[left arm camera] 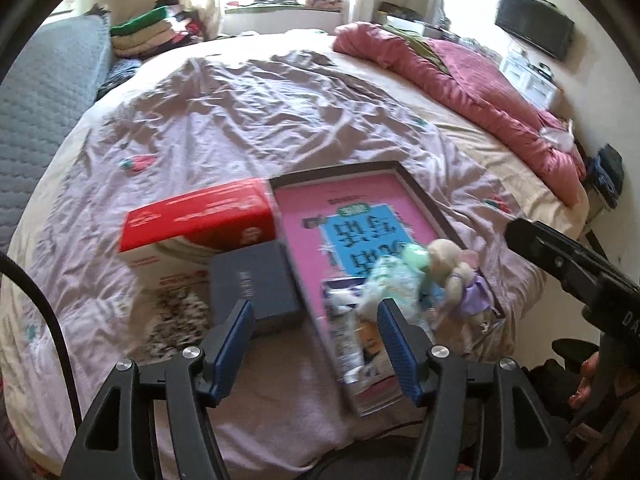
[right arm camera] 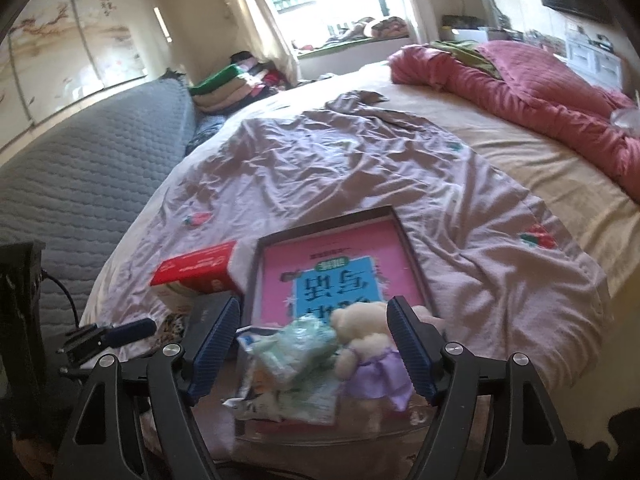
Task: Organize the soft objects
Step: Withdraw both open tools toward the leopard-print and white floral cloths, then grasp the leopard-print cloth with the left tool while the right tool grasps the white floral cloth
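A cream teddy bear in a purple dress (left arm camera: 460, 280) (right arm camera: 370, 354) lies in a dark-framed tray with a pink and blue printed bottom (left arm camera: 352, 204) (right arm camera: 320, 256) on the bed. A pale green and white soft packet (left arm camera: 394, 280) (right arm camera: 300, 342) and crumpled wrappers (right arm camera: 280, 394) lie beside the bear. My left gripper (left arm camera: 316, 334) is open and empty, above the tray's near left edge. My right gripper (right arm camera: 312, 338) is open, with the bear and the green packet between its blue fingers, not clamped. The right gripper's body shows in the left wrist view (left arm camera: 568, 260).
A red and white box (left arm camera: 200, 220) (right arm camera: 196, 270) and a dark blue box (left arm camera: 256, 284) sit left of the tray on a wrinkled lilac sheet (left arm camera: 240, 120). A pink quilt (left arm camera: 460, 76) lies at the bed's far right. A grey quilted headboard (right arm camera: 80, 184) is at the left.
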Available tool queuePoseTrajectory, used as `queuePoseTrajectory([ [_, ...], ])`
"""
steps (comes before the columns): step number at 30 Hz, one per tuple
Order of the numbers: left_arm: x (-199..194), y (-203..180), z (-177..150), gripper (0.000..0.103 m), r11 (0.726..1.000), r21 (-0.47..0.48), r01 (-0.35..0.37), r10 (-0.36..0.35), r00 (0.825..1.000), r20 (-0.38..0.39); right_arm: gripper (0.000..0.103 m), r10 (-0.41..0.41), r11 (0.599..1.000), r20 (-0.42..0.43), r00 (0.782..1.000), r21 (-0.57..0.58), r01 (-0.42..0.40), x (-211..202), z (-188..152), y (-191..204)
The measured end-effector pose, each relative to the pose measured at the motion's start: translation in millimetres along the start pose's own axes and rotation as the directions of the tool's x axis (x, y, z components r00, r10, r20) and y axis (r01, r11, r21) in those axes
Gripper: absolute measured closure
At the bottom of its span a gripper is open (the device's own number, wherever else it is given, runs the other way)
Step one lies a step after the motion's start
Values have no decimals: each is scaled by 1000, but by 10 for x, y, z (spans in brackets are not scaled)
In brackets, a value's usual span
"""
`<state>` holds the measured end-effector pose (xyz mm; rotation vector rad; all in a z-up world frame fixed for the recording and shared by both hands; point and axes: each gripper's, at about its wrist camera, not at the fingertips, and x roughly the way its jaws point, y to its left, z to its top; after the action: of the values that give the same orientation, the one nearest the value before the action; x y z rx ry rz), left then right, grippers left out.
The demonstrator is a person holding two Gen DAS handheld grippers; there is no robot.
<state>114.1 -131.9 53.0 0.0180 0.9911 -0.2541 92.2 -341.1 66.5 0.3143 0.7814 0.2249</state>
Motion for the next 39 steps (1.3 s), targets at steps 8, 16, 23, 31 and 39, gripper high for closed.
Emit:
queuePoseTrajectory([
  [8,-213,646,-148,40,993,-104,-50,52,998,17,25,40,996,-28,999,-80,-42,70,-58,389],
  [16,-228,1205,-359,40,980,-188,-73,73,997,-7,25,85,983,-88,993,-153,-98,261,-222,876],
  [23,-50,1470,-533,39,968,-251,-17,6,999,-44,25,98,979,-132,986,-162,-119,490,-487,1191],
  [31,326,1528,-632,38,961,-276,-7,-22,995,-101,25,76,968,-230,970,-215,-127,833,-848,1471],
  [39,696,1571,-698,39,953,-303,-3,-47,987,-157,25,42,962,-280,959,-247,-114,1091,-991,1525],
])
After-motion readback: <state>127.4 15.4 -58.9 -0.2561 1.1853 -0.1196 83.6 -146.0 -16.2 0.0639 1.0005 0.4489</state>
